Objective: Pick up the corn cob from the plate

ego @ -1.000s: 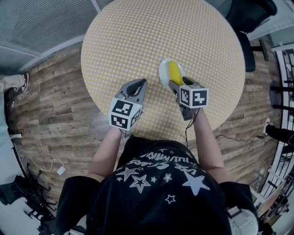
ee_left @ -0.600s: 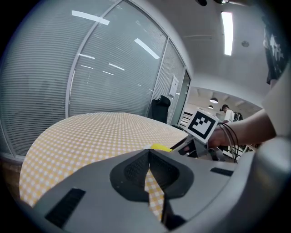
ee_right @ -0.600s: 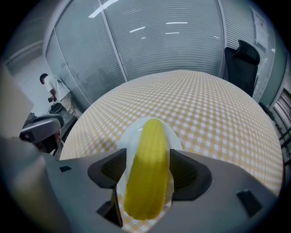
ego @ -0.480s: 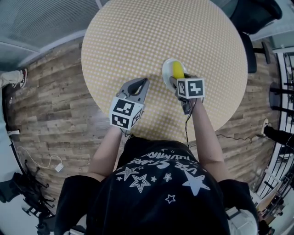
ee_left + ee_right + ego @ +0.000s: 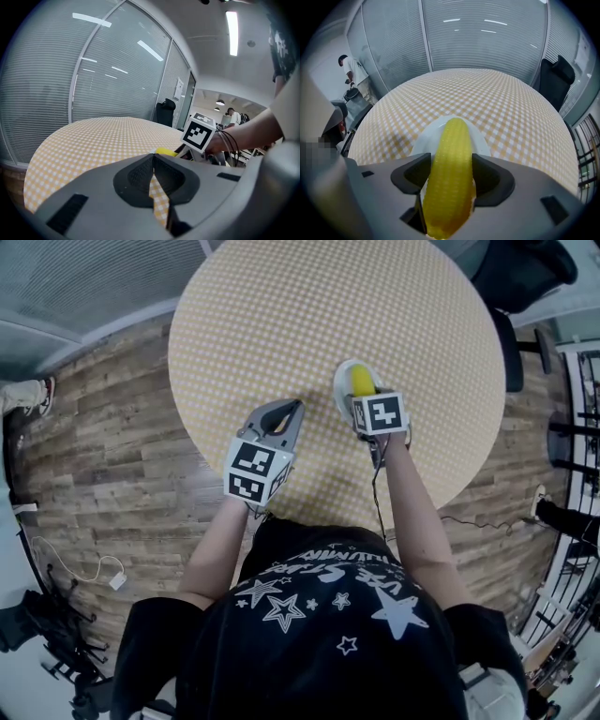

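Your left gripper (image 5: 291, 412) has not moved over the last second. It sits at the near edge of the round table covered in yellow-and-white checked cloth (image 5: 281, 315), its grey jaws closed tip to tip with only cloth showing behind them. Your right gripper (image 5: 450, 169) has pushed forward over the small white glossy plate (image 5: 423, 140). Its jaws now press both flanks of the yellow corn cob (image 5: 452, 138), which lies lengthwise on the plate, pointing away from you. The grasp looks made, so lifting is what remains. The cob is a tapering cylinder pebbled with kernel rows; it is probably firm, but rounded enough to roll or twist between flat pads.
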`<action>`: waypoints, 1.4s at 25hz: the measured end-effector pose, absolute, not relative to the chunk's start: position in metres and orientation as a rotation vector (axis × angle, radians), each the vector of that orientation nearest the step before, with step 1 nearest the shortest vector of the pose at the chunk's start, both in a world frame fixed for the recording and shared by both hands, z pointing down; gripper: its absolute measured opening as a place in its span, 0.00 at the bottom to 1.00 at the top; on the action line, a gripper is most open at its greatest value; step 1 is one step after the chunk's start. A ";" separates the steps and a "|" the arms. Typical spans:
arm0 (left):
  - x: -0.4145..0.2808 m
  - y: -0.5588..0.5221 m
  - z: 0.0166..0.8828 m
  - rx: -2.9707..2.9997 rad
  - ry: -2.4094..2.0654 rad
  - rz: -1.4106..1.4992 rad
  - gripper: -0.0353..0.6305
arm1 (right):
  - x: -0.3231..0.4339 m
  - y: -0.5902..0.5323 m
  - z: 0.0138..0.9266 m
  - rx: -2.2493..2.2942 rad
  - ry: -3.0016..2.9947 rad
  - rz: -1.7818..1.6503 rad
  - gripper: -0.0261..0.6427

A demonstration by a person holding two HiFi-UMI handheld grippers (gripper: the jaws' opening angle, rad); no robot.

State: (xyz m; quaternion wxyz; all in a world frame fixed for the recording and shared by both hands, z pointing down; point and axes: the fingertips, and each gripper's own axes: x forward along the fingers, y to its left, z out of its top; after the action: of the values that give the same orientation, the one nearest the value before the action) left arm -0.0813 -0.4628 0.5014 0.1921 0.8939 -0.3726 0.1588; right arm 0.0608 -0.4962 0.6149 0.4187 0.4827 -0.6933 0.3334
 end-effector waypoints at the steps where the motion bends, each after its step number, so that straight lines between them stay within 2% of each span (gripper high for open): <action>1: -0.081 -0.462 0.501 2.512 -1.047 0.447 0.06 | 0.061 -0.496 0.615 1.207 -1.741 0.839 0.45; 12: -0.093 -0.448 0.483 2.537 -1.100 0.431 0.06 | 0.070 -0.494 0.595 1.257 -1.819 0.901 0.43; 19: -0.094 -0.426 0.468 2.555 -1.123 0.416 0.06 | 0.067 -0.476 0.564 1.337 -1.991 1.118 0.43; 35: -0.078 -0.369 0.435 2.572 -1.212 0.379 0.06 | 0.075 -0.427 0.473 1.362 -2.451 1.104 0.43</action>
State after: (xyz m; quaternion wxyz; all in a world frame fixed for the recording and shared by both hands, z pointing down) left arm -0.0781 -0.3695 0.4352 0.1360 0.8883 -0.4187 0.1310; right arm 0.0750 -0.4273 0.4734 0.0639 0.4510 -0.8117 0.3656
